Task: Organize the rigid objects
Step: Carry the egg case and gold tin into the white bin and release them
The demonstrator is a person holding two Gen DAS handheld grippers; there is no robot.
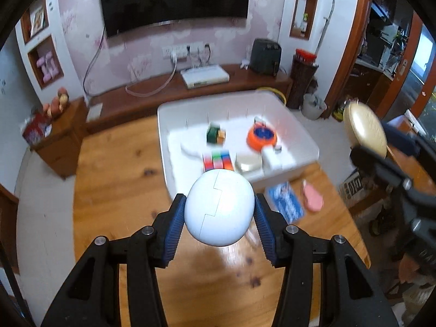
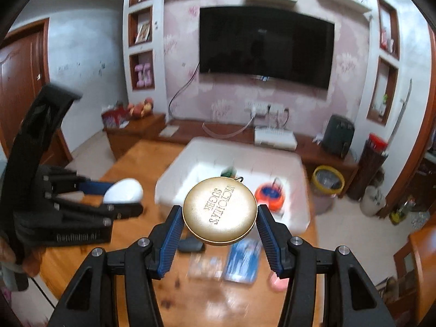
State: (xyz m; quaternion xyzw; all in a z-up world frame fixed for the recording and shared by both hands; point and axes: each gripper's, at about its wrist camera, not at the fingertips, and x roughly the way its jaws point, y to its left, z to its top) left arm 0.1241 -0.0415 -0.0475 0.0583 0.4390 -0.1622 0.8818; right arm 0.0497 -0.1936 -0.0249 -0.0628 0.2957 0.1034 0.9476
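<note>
Mid-task — we grip white egg case in left gripper | gold tin in right gripper | white bin part-filled | blue packet, pink piece left on counter

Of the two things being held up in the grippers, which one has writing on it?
The round gold tin in the right gripper; raised letters run across its lid. The white egg in the left gripper is plain, showing only a zigzag seam.

You see a plain white egg-shaped case with a stepped seam, a gold round tin with embossed lettering, a white bin, an orange-and-blue reel, a multicoloured cube, blue ribbed finger pads, and an orange-brown wooden table.
</note>
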